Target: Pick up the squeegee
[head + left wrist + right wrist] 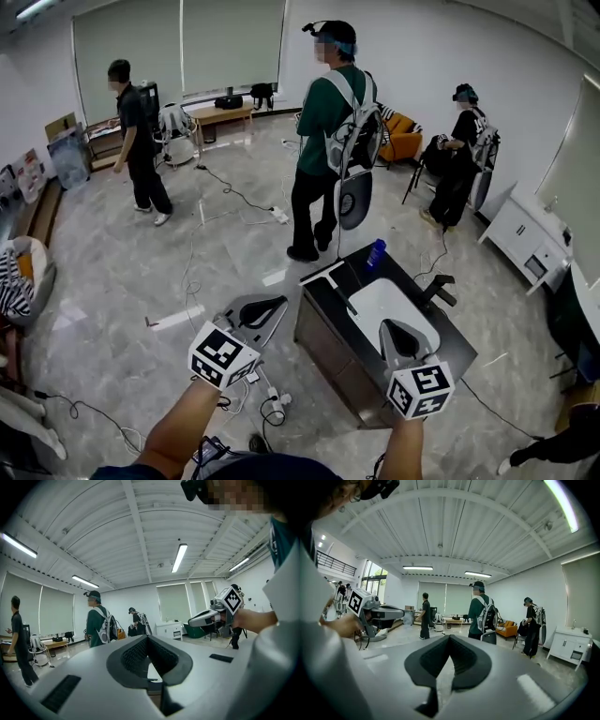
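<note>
On the near-left end of the dark table (450,349) lies the squeegee (325,274), a pale blade with a black handle running toward a white board (394,302). My left gripper (270,304) hovers over the floor just left of the table, jaws shut and empty. My right gripper (395,325) is over the white board, shut with nothing in it. In the left gripper view the left gripper (148,640) points level across the room, and the right gripper (212,616) shows beside it. The right gripper (450,642) likewise looks across the room, with the left gripper (378,613) off to one side. Neither gripper view shows the squeegee.
A blue bottle (376,253) and a black tool (441,287) sit on the table. A person in a green shirt (330,141) stands just beyond it. Two more people (137,141) (459,159) stand farther off. Cables and a power strip (275,399) lie on the floor near my feet.
</note>
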The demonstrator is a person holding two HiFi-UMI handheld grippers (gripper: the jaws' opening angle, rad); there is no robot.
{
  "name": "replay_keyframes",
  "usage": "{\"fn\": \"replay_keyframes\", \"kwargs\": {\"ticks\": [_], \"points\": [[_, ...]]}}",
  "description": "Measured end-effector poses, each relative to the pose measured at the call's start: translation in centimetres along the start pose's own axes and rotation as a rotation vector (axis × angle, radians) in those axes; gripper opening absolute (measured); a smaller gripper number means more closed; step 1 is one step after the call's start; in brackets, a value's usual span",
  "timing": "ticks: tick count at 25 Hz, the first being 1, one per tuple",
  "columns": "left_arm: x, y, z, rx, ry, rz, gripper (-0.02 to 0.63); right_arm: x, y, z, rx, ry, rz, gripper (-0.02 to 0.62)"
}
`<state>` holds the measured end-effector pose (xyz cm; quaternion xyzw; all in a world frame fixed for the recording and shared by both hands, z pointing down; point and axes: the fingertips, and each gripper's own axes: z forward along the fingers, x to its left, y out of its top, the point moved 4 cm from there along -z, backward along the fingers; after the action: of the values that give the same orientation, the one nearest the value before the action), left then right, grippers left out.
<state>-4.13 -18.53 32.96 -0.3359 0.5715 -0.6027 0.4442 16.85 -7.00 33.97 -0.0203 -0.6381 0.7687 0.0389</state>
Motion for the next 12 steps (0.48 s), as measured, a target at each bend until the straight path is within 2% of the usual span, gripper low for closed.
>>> {"fn": "replay_keyframes", "kwargs": {"ticks": [6,12], "points": [[4.3,-0.7,0.2,-0.01,-0.022,0.0,0.002,0.6,0.3,4.0,0.011,-0.015,-0.003,0.009],[8.5,-2.1,0.2,-0.009,0.024,-0.034,0.002,0.2,0.4,9.0,0.044,0.035,-0.035,0.009]]}}
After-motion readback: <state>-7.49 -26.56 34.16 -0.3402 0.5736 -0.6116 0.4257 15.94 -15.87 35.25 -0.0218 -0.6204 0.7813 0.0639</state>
